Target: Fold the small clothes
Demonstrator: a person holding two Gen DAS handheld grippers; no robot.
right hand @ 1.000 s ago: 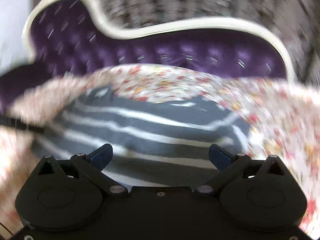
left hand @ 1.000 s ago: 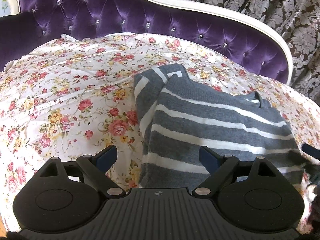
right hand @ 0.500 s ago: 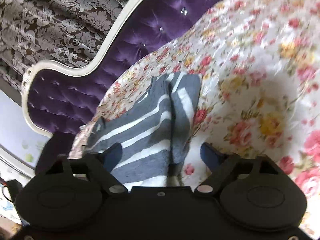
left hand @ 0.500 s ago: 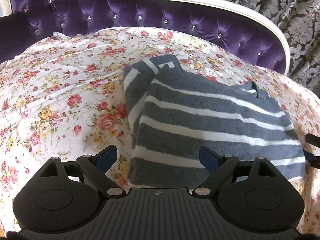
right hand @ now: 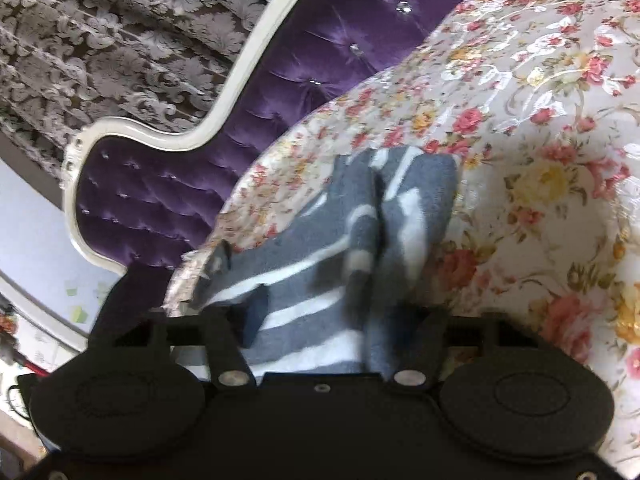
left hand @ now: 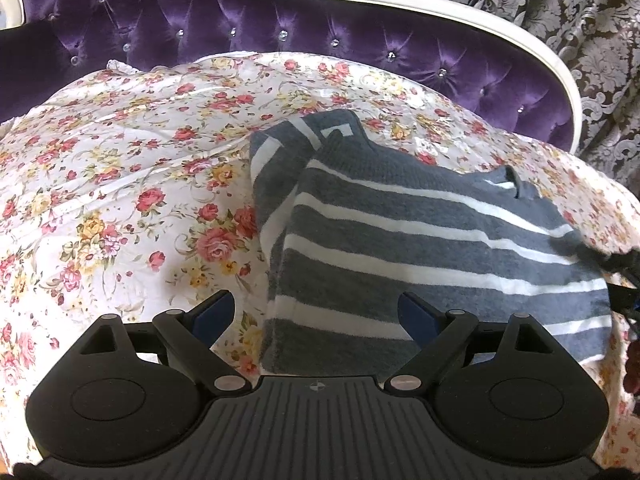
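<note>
One striped sweater [left hand: 432, 248] lay folded on the floral bedspread [left hand: 120, 200], below the tufted purple headboard [left hand: 280, 28] with its white curved rim. It was a soft grey knit with thin white bands, roughly rectangular, its long axis running along the headboard, collar toward that side. Of the two tongs, the left gripper [left hand: 316, 314] stood wide above the sweater's near corner, gripping nothing. The right gripper [right hand: 344, 320] was closing, the sweater's edge bunched between its fingers; whether the pads pressed it could not be told.
</note>
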